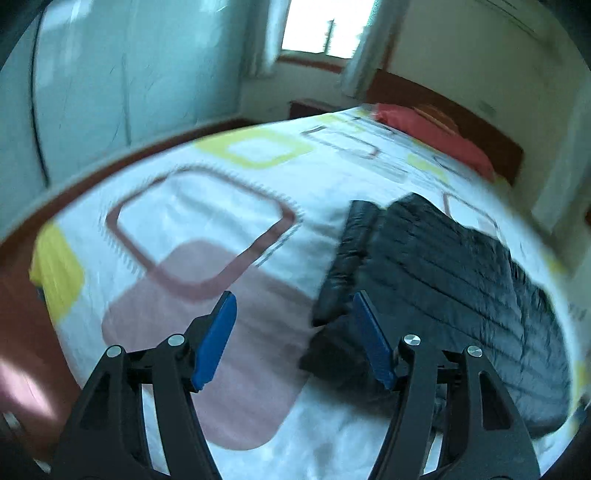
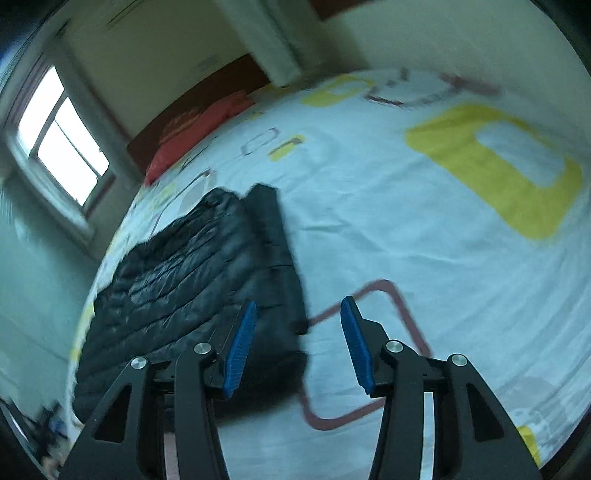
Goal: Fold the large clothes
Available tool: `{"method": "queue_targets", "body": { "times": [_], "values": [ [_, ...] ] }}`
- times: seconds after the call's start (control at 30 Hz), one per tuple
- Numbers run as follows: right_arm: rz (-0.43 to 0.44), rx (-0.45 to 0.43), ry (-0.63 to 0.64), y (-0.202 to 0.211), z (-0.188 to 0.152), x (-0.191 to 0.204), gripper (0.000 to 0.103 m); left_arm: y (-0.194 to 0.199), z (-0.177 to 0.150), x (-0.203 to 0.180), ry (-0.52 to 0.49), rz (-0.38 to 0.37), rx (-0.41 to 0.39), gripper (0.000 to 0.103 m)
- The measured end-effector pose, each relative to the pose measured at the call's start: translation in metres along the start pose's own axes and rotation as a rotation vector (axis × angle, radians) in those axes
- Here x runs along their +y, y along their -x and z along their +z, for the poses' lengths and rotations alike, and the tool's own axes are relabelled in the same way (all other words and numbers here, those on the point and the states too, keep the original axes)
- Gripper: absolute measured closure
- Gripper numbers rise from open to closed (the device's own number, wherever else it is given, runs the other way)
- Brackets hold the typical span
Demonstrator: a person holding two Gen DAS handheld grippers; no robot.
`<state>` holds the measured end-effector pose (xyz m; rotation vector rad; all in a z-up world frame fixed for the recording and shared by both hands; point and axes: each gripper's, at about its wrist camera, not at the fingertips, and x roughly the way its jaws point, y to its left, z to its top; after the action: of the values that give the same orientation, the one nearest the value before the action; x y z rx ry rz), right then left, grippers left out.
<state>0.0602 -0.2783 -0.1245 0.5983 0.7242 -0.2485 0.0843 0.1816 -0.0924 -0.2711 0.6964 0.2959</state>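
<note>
- On the far left of the left wrist view, a pale wardrobe wall (image 1: 110, 74) stood beyond the bed's reddish-brown wooden edge (image 1: 22, 302), both smeared by motion blur.
- Next came the bedsheet (image 1: 221, 177), white with yellow, brown and dusty-pink rounded squares, spread flat across the bed.
- Above the sheet hung the left gripper (image 1: 294, 339), its blue-padded fingers (image 1: 216, 343) spread wide with nothing between them.
- Just right of that gripper lay the black quilted jacket (image 1: 443, 266), flat on the sheet, with a sleeve or side panel folded along its near-left edge; its lower corner sat under the right-hand finger in the picture, but whether they touched could not be told.
- Toward the upper right, a red pillow (image 1: 432, 133) rested against the dark wooden headboard (image 1: 461, 114), with a bright window (image 1: 325, 26) behind.
- Over in the right wrist view, the window (image 2: 62, 136) sat at the left, the red pillow (image 2: 199, 133) beside it at the head of the bed.
- Below them lay the black quilted jacket (image 2: 184, 280), stretched along the left part of the bedsheet (image 2: 369, 221).
- At the jacket's near-right corner hovered the right gripper (image 2: 297, 347), fingers parted wide and empty, the left pad (image 2: 240, 350) over the dark fabric and the other over bare sheet.
</note>
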Motion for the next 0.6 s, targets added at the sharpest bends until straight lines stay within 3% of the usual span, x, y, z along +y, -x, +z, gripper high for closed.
{"method": "queue_targets", "body": {
  "times": [0.23,0.33,0.5,0.6],
  "values": [
    [0.028,0.028,0.256,-0.026,-0.008,0.091,0.057,-0.005,0.005,-0.094,-0.239,-0.046,-0.035,0.040],
    [0.024,0.038,0.381,-0.042,-0.015,0.134,0.067,-0.015,0.003,-0.136,-0.348,-0.038,-0.047,0.050],
    [0.045,0.055,0.487,-0.073,-0.015,0.193,0.068,-0.040,0.008,-0.184,-0.400,-0.045,-0.038,0.051],
    [0.028,0.060,0.548,-0.088,-0.017,0.219,0.068,-0.058,0.006,-0.203,-0.445,-0.010,-0.027,0.051]
  ]
}}
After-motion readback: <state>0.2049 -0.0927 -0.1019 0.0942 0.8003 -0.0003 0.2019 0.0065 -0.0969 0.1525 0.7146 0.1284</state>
